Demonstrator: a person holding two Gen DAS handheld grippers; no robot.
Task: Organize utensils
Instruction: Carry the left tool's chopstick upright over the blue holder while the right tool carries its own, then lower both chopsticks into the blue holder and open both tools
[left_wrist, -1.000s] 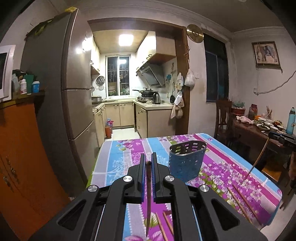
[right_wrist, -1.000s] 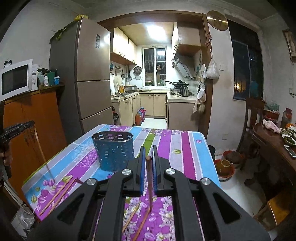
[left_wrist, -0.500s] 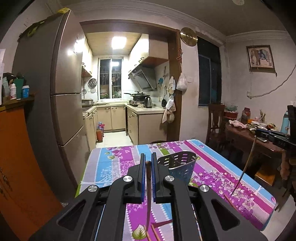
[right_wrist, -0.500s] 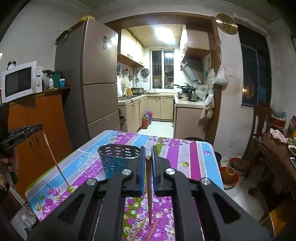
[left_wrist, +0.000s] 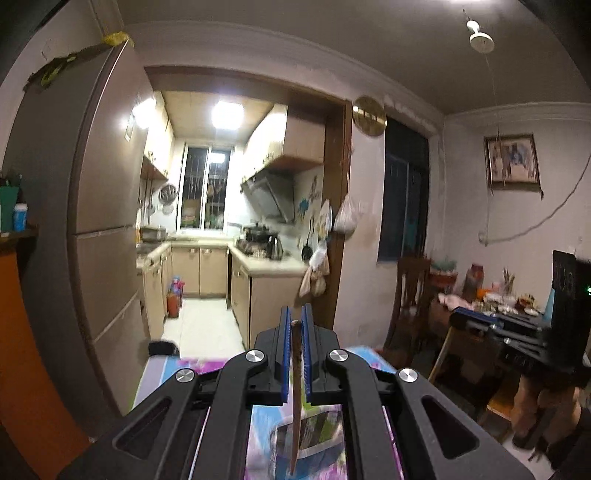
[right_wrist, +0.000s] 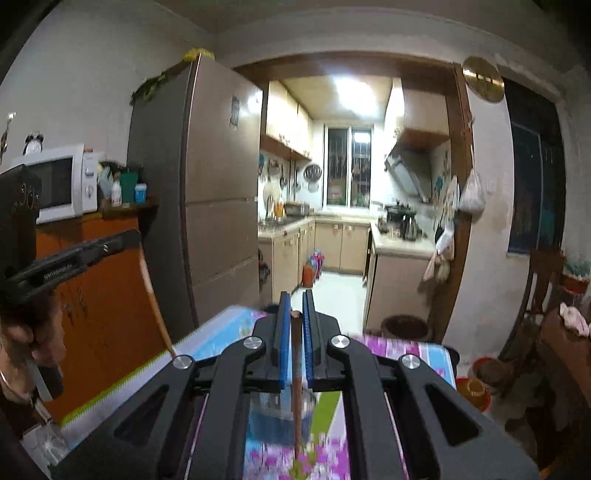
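Observation:
My left gripper (left_wrist: 295, 321) is shut on a brown chopstick (left_wrist: 294, 398) that hangs down over the blue perforated utensil holder (left_wrist: 314, 432), seen blurred below the jaws. My right gripper (right_wrist: 295, 314) is shut on another brown chopstick (right_wrist: 296, 398), which hangs down over the same blue holder (right_wrist: 273, 417). The right gripper also shows at the right in the left wrist view (left_wrist: 517, 332). The left gripper also shows at the left in the right wrist view (right_wrist: 74, 258), with its chopstick (right_wrist: 155, 306) slanting down.
The floral tablecloth (right_wrist: 399, 350) covers the table below both grippers. A tall fridge (right_wrist: 207, 206) and an orange cabinet (right_wrist: 103, 295) stand on the left. A cluttered wooden side table (left_wrist: 480, 321) and a chair (left_wrist: 410, 295) stand on the right. The kitchen lies ahead.
Both grippers have risen and moved in over the blue holder, each still holding its chopstick. The holder has slid from ahead of the jaws to beneath them.

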